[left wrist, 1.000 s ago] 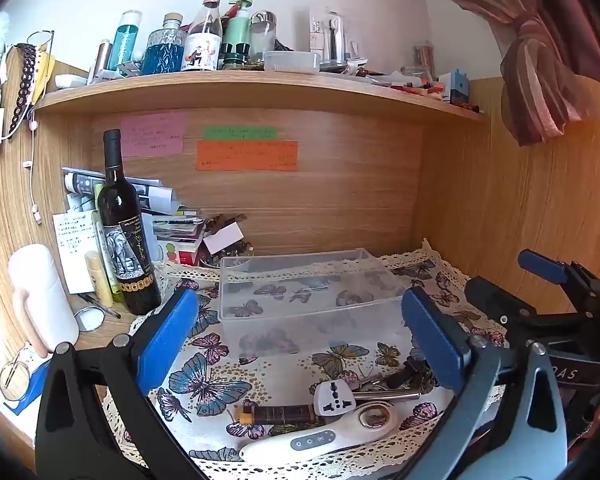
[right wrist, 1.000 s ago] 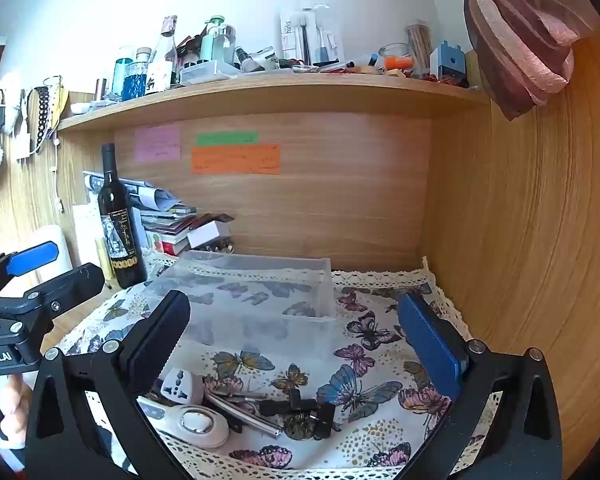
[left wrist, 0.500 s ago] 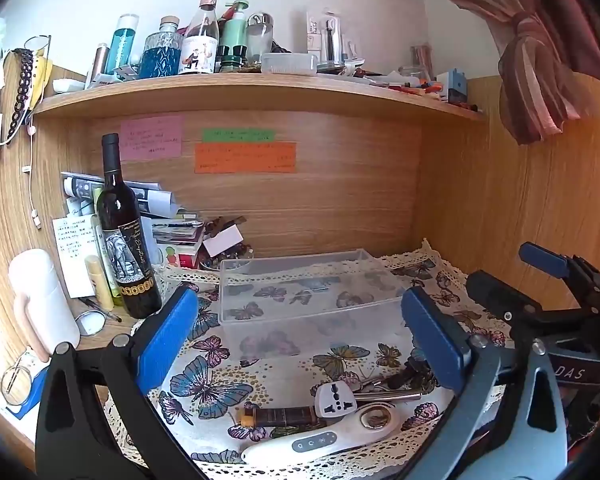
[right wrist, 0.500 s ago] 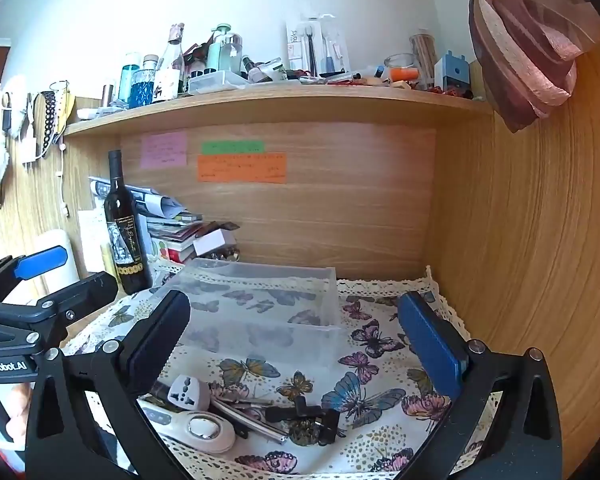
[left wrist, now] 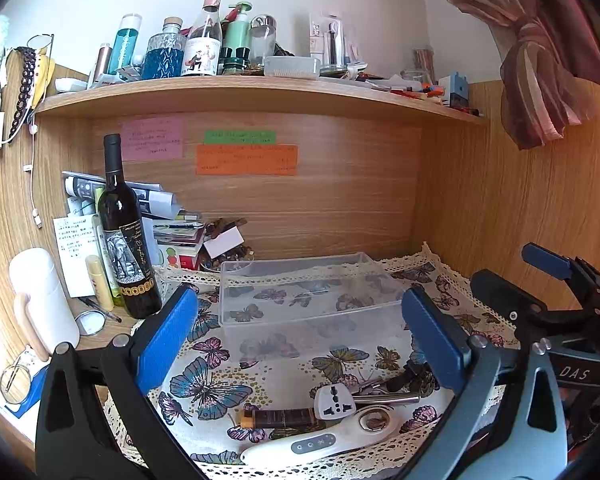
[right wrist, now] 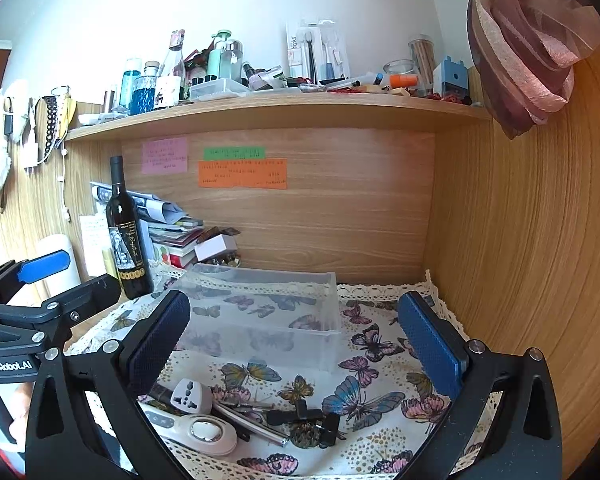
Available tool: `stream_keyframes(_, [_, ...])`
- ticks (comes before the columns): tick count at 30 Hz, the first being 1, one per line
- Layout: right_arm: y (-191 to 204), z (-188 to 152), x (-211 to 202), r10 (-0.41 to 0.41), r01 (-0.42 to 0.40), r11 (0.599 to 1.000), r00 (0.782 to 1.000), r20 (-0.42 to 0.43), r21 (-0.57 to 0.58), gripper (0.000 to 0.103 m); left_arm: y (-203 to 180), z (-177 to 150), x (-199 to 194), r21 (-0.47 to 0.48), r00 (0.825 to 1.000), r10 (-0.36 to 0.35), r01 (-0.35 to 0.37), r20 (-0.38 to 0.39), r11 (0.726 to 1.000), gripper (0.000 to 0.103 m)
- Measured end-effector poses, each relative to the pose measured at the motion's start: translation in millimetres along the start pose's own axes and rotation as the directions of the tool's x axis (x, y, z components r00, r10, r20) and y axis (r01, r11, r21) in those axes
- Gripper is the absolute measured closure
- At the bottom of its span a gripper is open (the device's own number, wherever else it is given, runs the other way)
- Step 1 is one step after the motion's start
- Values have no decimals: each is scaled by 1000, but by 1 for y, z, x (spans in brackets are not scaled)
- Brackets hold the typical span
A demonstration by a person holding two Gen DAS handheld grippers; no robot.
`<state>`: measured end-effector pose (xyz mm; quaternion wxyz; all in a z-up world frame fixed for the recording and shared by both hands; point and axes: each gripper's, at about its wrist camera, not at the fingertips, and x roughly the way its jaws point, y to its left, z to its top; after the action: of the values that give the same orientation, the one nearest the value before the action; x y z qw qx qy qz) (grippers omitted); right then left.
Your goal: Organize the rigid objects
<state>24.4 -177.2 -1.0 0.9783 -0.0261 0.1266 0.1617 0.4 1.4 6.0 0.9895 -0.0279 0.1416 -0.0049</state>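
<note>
A clear plastic box (left wrist: 308, 304) sits empty on the butterfly cloth (left wrist: 220, 392); it also shows in the right wrist view (right wrist: 260, 316). In front of it lies a small pile: a white travel adapter (left wrist: 334, 400), a white handheld device (left wrist: 324, 440), a dark stick (left wrist: 280, 418), metal rods and a black part (right wrist: 308, 420). The adapter (right wrist: 190, 396) and the white device (right wrist: 204, 432) show in the right view too. My left gripper (left wrist: 300, 332) is open and empty above the pile. My right gripper (right wrist: 296, 340) is open and empty, to its right.
A wine bottle (left wrist: 126, 236) stands left of the box, with a white mug (left wrist: 40, 304), a lip balm tube and stacked books (left wrist: 180, 236) nearby. Wooden walls close the back and right. A cluttered shelf (left wrist: 260, 92) runs overhead.
Both grippers have drawn back and risen slightly, so the scene sits a little lower in view. Nothing on the cloth has moved.
</note>
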Motion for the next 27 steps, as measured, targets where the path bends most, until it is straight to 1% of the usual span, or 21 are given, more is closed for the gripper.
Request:
stream_keyframes(6, [1, 2, 0, -1, 1, 1000, 1000, 2, 0, 0, 0, 0, 2, -8, 1000, -8, 8, -11, 1000, 0])
stream_keyframes(27, [0, 1, -3, 4, -4, 1000, 1000, 13, 0, 0, -4, 0, 1, 3, 1000, -7, 7, -4, 1000, 0])
